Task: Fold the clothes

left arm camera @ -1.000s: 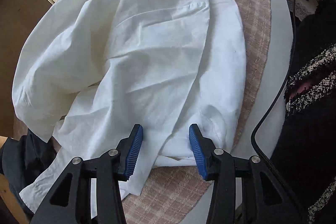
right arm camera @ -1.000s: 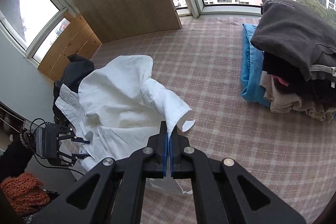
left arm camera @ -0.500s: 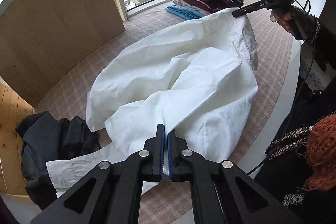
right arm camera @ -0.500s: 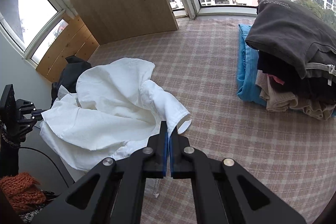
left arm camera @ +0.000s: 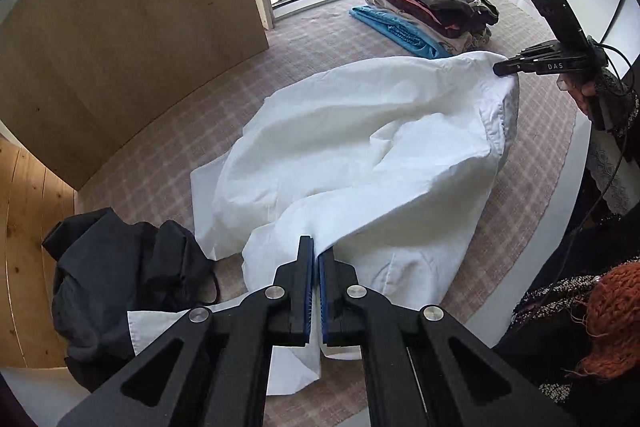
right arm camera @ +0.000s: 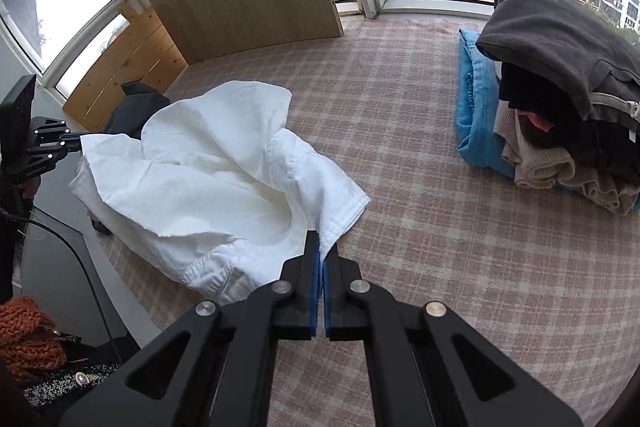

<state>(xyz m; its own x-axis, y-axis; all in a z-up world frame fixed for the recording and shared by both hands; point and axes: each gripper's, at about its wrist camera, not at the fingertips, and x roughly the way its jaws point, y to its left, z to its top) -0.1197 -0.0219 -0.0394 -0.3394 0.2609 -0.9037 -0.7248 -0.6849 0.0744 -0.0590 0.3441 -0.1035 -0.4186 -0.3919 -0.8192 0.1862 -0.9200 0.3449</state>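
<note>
Both my grippers, left and right, pinch the white shirt, lifted rumpled over the checked cloth. Folded stack sits well apart; shirt unfolded.

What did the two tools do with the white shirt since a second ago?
The left tool was open over the white shirt's hem; it closed on the cloth and lifted it. The right tool kept its pinch on the other end, so the shirt now hangs stretched between the two. The folded pile and the dark garment stayed put on the checked mat.
</note>
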